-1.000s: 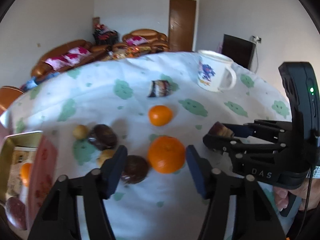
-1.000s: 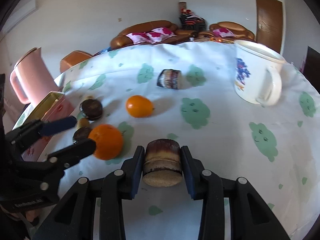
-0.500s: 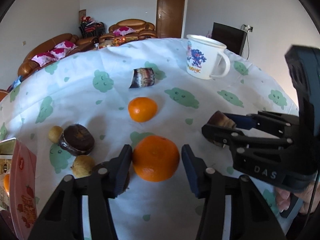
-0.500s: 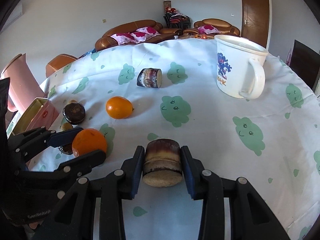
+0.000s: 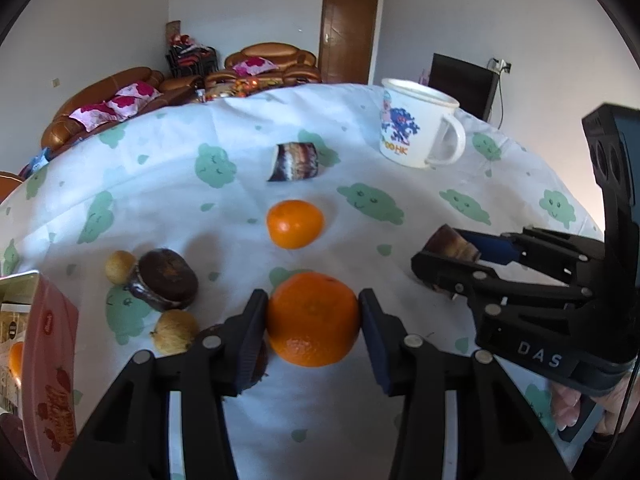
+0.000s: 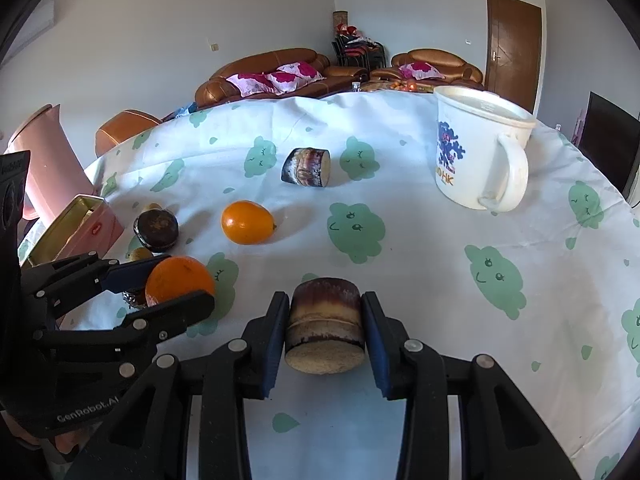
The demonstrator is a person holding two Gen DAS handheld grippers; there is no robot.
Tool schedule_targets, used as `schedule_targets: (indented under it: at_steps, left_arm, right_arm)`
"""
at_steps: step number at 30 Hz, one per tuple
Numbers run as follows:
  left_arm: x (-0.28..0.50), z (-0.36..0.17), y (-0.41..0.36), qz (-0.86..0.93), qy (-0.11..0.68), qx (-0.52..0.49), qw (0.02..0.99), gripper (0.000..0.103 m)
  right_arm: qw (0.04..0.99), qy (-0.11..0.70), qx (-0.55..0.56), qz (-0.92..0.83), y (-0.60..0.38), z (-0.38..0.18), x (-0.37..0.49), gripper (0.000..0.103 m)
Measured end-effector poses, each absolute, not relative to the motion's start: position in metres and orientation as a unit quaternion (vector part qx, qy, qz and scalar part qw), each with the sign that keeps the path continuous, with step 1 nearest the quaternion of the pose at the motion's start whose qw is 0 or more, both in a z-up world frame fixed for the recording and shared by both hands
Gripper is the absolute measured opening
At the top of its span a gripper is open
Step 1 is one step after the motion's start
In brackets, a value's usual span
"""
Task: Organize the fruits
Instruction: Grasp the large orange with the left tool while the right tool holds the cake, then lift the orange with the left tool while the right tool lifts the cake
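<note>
From the left wrist view, the left claw (image 5: 313, 320) has its two blue pads pressed against the sides of a large orange (image 5: 313, 318) that sits on the tabletop (image 5: 168, 200), which is covered by a white cloth with green cloud faces. Beyond it lies a smaller orange (image 5: 295, 223), and farther back a short cut sugarcane piece (image 5: 294, 161) on its side. To the left are a dark round fruit (image 5: 166, 279), a small tan fruit (image 5: 119, 266) touching it, and another tan fruit (image 5: 173, 331) nearer the claw. A pink tin box (image 5: 48, 368) stands at the left edge; an orange thing shows inside it, though too little to be sure what it is. A white mug (image 5: 416, 132) stands at the far right.

From the right wrist view, the right claw (image 6: 325, 332) is closed around a sugarcane segment (image 6: 325, 330), cut end facing the camera, just over the cloth. At the left, the other claw grips the large orange between its fingers. The smaller orange, the dark fruit, the lying cane piece and the mug sit beyond, well apart from one another. A pink jug (image 6: 48, 160) stands at the far left.
</note>
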State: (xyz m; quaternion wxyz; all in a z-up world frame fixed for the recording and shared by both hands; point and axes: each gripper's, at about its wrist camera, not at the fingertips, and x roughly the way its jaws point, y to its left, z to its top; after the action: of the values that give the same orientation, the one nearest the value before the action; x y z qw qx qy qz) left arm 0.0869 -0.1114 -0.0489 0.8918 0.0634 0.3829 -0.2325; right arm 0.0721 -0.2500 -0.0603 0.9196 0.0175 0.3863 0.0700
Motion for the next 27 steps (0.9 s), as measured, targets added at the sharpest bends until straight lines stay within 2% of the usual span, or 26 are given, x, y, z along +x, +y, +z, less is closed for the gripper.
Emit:
schedule_targets:
  at_steps: [27]
  left_arm:
    - [0.066,-0.028,-0.098,-0.192,0.296,0.057,0.934,0.048]
  right_arm:
    - [0.940,0.327,0.006,0.098,-0.245,-0.042,0.052,0.039]
